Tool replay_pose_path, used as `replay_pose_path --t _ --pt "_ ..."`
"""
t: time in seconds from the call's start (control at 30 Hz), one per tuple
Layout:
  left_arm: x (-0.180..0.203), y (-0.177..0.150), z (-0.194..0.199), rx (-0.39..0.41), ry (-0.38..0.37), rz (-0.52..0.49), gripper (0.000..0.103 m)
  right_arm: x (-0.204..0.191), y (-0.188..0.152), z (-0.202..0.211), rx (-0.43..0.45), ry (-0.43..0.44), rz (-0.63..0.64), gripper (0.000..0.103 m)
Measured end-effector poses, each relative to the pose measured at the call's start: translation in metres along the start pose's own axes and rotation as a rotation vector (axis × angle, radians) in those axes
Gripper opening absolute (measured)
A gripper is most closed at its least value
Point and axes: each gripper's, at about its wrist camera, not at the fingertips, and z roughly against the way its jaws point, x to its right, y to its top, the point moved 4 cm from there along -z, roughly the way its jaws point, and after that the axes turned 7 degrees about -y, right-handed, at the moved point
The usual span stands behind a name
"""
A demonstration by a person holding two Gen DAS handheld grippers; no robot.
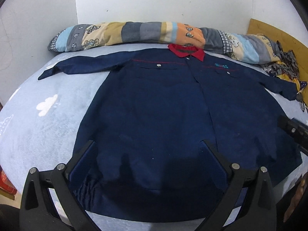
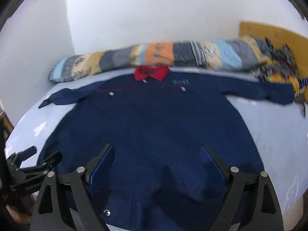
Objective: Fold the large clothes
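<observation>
A large navy jacket [image 1: 154,100] with a red collar [image 1: 186,51] lies flat, front up, on a pale blue bed [image 1: 48,119], both sleeves spread out sideways. The same jacket [image 2: 150,119] fills the blurred right wrist view. My left gripper [image 1: 148,144] hangs open above the lower left part of the jacket, nothing between its fingers. My right gripper [image 2: 156,148] stands open over the jacket's hem near the front placket, holding nothing. The right gripper's fingers [image 1: 292,130] show at the right edge of the left wrist view, and the left gripper's fingers [image 2: 38,159] at the lower left of the right wrist view.
A rolled patchwork quilt [image 1: 154,32] lies along the head of the bed against a white wall. A bundle of patterned cloth [image 1: 284,65] sits at the far right by a brown board [image 1: 279,32]. A red box [image 1: 5,182] stands beside the bed's left edge.
</observation>
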Motion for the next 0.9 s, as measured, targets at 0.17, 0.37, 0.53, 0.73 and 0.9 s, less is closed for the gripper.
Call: replay_pose_path --t 0.17,0.37,0.53,0.73,0.9 --pt "0.012 0.0 0.0 0.005 0.013 -0.041 0.103 0.0 -0.011 -0.018 -0.104 0.018 0.009 0.09" --pt "0.021 0.001 -0.001 -0.01 0.016 -0.063 0.103 -0.017 -0.014 -0.016 -0.099 0.013 0.071 0.09" --pt "0.023 0.002 0.001 -0.013 0.022 -0.064 0.103 -0.024 -0.017 -0.015 -0.12 0.03 0.107 0.09" --pt "0.025 0.003 0.003 -0.009 0.026 -0.068 0.103 -0.028 -0.016 -0.013 -0.13 0.042 0.099 0.09" --pt "0.024 0.004 0.006 -0.002 0.022 -0.068 0.103 -0.027 -0.016 -0.012 -0.126 0.043 0.096 0.09"
